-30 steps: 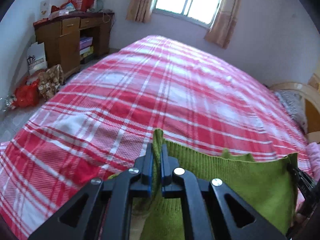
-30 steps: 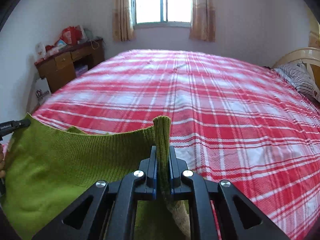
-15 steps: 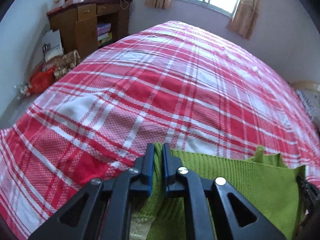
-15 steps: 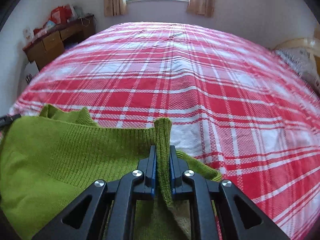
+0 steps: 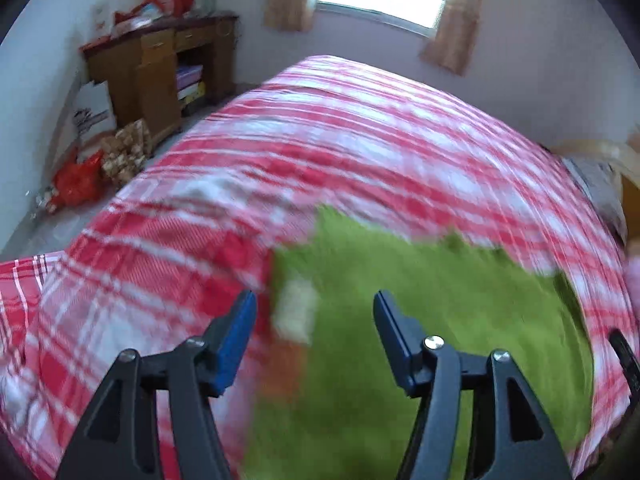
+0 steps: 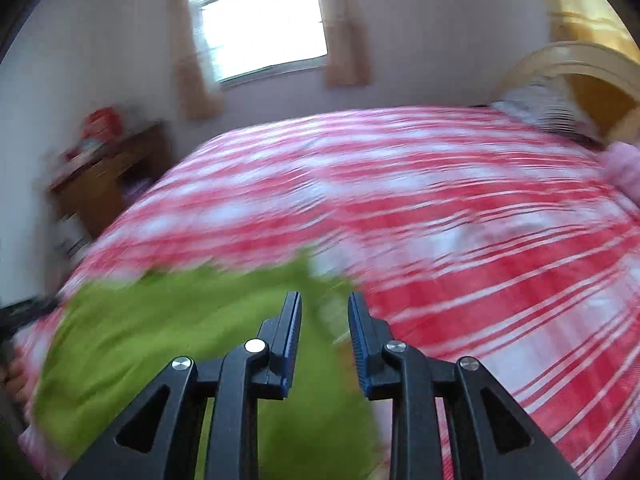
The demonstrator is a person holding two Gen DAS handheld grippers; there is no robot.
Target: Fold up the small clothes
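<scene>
A green knit garment (image 5: 420, 320) lies spread on the red and white plaid bed (image 5: 360, 140); both views are motion-blurred. My left gripper (image 5: 314, 308) is wide open above the garment's left edge, holding nothing. My right gripper (image 6: 324, 304) is open above the garment's right edge (image 6: 180, 332), empty. The right gripper's tip (image 5: 624, 356) shows at the left view's right border, and the left gripper's tip (image 6: 24, 312) at the right view's left border.
A wooden desk (image 5: 160, 68) with clutter stands by the wall left of the bed, with bags (image 5: 80, 180) on the floor. A window with curtains (image 6: 264, 28) is behind. A headboard and pillow (image 6: 560, 92) are at the far right.
Both grippers have opened and let go of the green garment's corners. The garment has dropped flat onto the bed. Both cameras are moving fast, up and back.
</scene>
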